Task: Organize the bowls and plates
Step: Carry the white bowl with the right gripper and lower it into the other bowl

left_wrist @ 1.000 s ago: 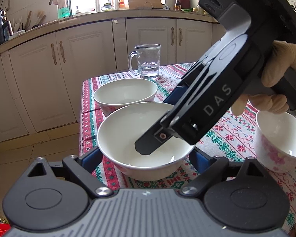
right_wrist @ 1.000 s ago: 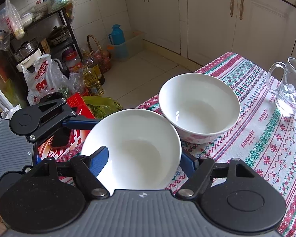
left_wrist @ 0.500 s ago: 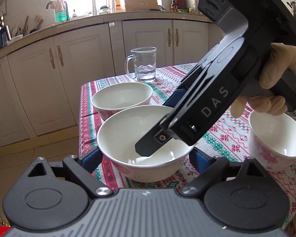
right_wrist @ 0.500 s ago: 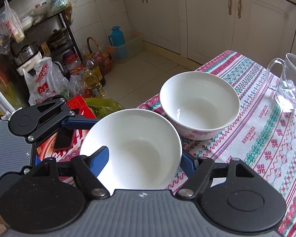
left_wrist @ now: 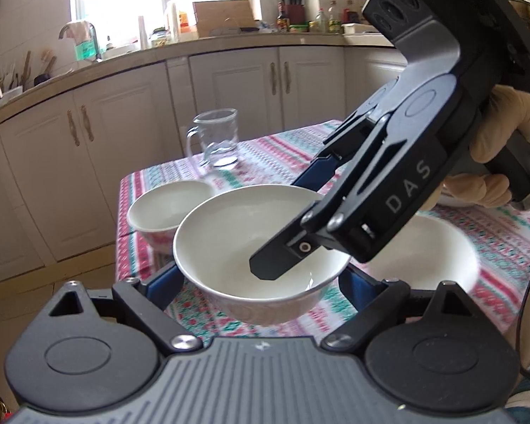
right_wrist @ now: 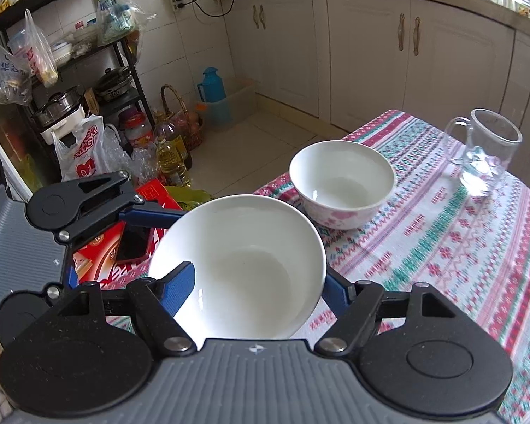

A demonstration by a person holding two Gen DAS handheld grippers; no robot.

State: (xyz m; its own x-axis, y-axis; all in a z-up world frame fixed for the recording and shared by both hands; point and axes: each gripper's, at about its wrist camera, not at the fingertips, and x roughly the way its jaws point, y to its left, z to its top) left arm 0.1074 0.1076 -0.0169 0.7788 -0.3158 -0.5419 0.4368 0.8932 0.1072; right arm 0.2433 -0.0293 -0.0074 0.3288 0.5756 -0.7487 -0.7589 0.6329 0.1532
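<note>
A white bowl [left_wrist: 229, 243] [right_wrist: 243, 265] is lifted above the patterned tablecloth [right_wrist: 441, 233]. My left gripper [left_wrist: 261, 275] has its blue fingers [left_wrist: 166, 282] on both sides of the bowl's outside. My right gripper [right_wrist: 254, 286] also spans it, with one finger [right_wrist: 180, 282] inside the rim and the other outside; its black body [left_wrist: 388, 190] reaches into the bowl in the left wrist view. A second white bowl with pink flowers [right_wrist: 342, 183] [left_wrist: 166, 212] stands at the table corner. A third bowl [left_wrist: 438, 247] sits at the right.
A glass mug [right_wrist: 484, 155] [left_wrist: 219, 141] stands farther back on the table. The table edge drops to a tiled floor with a red box [right_wrist: 123, 247], oil bottles [right_wrist: 169, 155] and a shelf rack. White cabinets line the wall.
The held bowl has risen off the tablecloth and both grippers have lifted with it. The flowered bowl and the mug now appear lower and farther away.
</note>
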